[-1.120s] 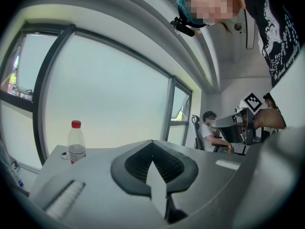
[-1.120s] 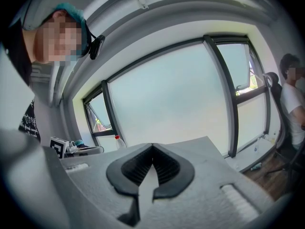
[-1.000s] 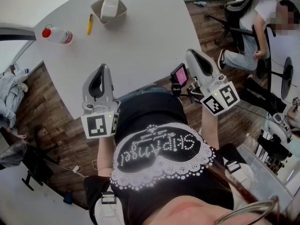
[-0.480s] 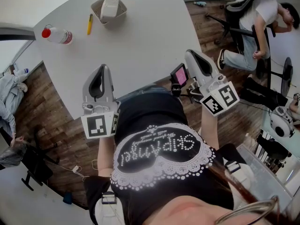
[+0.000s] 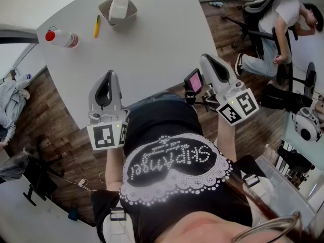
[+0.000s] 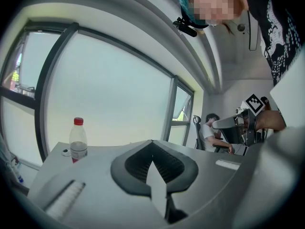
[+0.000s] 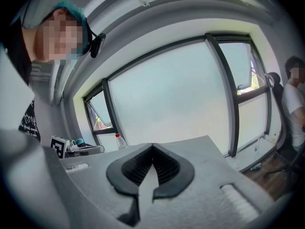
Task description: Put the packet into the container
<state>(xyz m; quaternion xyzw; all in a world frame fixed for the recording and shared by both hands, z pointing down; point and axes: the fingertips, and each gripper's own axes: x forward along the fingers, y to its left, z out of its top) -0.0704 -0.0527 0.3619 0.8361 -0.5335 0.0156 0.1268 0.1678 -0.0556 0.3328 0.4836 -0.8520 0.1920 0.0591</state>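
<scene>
- Currently, both grippers are held close to the person's body at the near edge of the table (image 5: 152, 49), well apart from the task's things.
- The left gripper (image 5: 109, 74) has its jaws pressed together tip to tip, with nothing between them.
- The right gripper (image 5: 204, 58) also has its jaws pressed together and is empty.
- The white packet (image 5: 119, 7) lies inside the beige container (image 5: 132, 15), on the far left part of the table.
- A yellow pen (image 5: 96, 26) lies just left of the container.
- A bottle (image 5: 62, 37) with a red cap stands upright further left, near the table's left edge.
- A seated person (image 5: 271, 27) is at the far right, off the table.
</scene>
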